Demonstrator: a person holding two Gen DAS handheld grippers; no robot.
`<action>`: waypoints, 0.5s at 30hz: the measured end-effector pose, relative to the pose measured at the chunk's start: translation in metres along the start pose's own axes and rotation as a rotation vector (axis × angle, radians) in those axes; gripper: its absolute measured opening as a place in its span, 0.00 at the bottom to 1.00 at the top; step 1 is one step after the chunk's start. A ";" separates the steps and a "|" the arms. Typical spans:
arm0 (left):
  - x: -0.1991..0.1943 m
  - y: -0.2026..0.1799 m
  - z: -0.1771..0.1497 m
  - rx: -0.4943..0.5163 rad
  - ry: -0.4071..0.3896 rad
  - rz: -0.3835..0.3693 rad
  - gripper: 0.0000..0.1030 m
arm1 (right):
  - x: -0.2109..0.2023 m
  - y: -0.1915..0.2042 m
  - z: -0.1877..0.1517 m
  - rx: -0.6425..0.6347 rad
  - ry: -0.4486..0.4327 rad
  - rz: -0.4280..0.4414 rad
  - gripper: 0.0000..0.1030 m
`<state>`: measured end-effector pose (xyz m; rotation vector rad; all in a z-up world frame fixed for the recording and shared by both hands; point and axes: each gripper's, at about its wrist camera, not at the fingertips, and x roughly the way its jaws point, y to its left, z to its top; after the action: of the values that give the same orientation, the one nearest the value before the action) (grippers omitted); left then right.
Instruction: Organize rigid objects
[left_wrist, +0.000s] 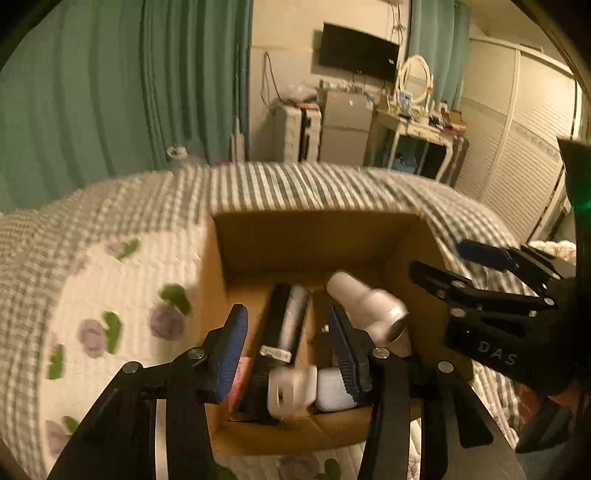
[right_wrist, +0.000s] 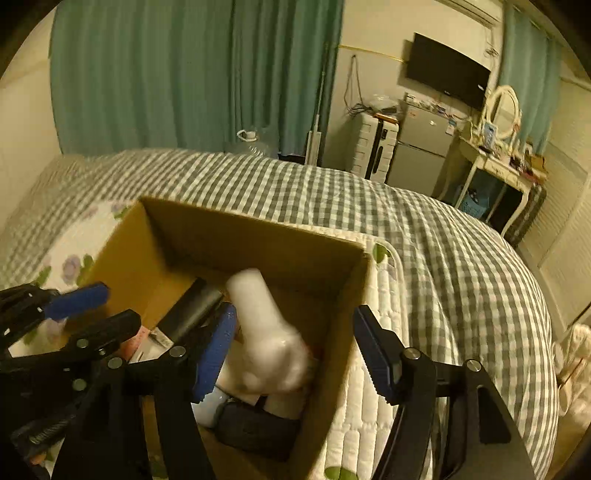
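White bottle (right_wrist: 258, 332) lies in box (right_wrist: 258, 236), between right fingers (right_wrist: 373, 354).

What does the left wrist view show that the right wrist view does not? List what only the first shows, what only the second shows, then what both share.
Only the left wrist view: a small white rounded case at the box's near end, and the metal-ringed end of the white object.

Only the right wrist view: a dark pouch at the box's near end, and a clear water jug beyond the bed.

Both: the cardboard box on the checked quilt, the black cylinder, the white hairdryer-like object, both open grippers, the wall television.
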<state>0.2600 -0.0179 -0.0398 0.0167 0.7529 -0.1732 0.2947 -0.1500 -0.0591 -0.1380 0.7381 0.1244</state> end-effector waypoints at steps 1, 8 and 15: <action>-0.009 0.000 0.003 0.003 -0.011 0.001 0.47 | -0.009 -0.002 0.002 0.005 -0.008 -0.010 0.63; -0.101 -0.010 0.023 0.027 -0.151 0.027 0.47 | -0.114 -0.005 0.020 0.002 -0.124 -0.041 0.63; -0.190 -0.022 0.018 0.092 -0.304 0.068 0.58 | -0.225 0.003 0.020 -0.001 -0.271 -0.031 0.63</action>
<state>0.1322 -0.0128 0.1042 0.1010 0.4403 -0.1415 0.1426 -0.1584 0.1071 -0.1305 0.4654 0.1113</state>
